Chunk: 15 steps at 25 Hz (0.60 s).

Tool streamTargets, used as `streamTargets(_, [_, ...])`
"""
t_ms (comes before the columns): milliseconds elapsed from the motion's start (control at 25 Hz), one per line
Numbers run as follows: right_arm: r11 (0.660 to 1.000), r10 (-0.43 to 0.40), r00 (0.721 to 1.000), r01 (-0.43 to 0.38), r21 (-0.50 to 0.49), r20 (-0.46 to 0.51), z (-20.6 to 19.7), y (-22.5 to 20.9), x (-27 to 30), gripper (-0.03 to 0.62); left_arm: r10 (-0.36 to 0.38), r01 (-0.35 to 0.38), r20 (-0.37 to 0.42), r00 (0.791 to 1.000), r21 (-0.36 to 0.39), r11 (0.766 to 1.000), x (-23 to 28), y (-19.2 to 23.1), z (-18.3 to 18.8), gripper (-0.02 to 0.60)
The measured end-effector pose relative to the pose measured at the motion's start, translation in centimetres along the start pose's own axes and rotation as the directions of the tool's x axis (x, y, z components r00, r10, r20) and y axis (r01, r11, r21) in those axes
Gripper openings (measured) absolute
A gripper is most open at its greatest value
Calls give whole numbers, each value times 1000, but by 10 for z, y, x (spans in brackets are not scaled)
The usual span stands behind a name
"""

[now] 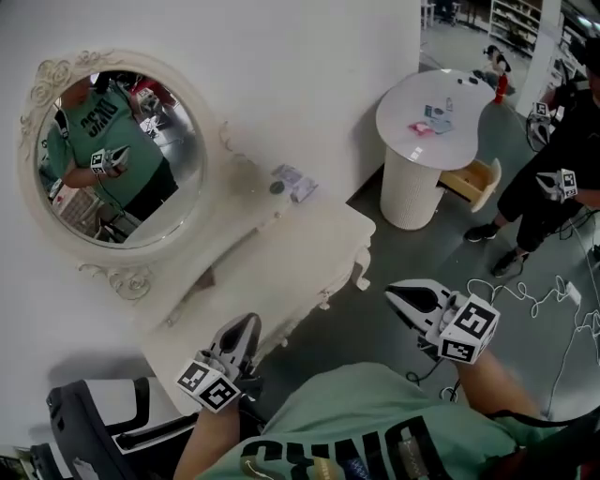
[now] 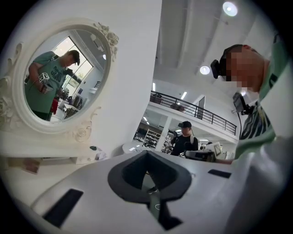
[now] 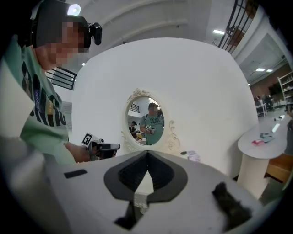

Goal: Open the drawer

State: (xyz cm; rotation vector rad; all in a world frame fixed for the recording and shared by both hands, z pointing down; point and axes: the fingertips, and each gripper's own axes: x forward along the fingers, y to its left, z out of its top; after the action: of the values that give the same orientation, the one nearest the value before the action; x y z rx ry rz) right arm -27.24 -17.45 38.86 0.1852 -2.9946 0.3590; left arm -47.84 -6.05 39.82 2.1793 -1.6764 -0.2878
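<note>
Left tool (image 1: 250, 321), right tool (image 1: 390, 289) hover closed near curvy, perhaps wooden vanity (image 1: 300, 253).

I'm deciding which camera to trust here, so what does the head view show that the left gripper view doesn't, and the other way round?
Only the head view: the right tool, shut, and a wooden drawer standing out beside the round table. Only the left gripper view: ceiling lights and a railed balcony. Both: the oval mirror, the white dresser, a person in black and the shut left tool.
</note>
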Motion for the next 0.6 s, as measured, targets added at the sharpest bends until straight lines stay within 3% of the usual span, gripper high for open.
streamTargets(240, [998,-70,998,70,7,7,-16,-57,-77,9,-11,12,-92,996,12,1000,83,-38,-41,3])
streamTargets(400, [991,-125,992,125,49,8,-34,-84,-110,9,-37,43,-209,977,23,999,131,-57,-80,3])
streamTargets(600, [981,-178,984,178,73,-5,-51,-99,-124,9,-39,44,-268,963,10,999,164,-47,-110,3])
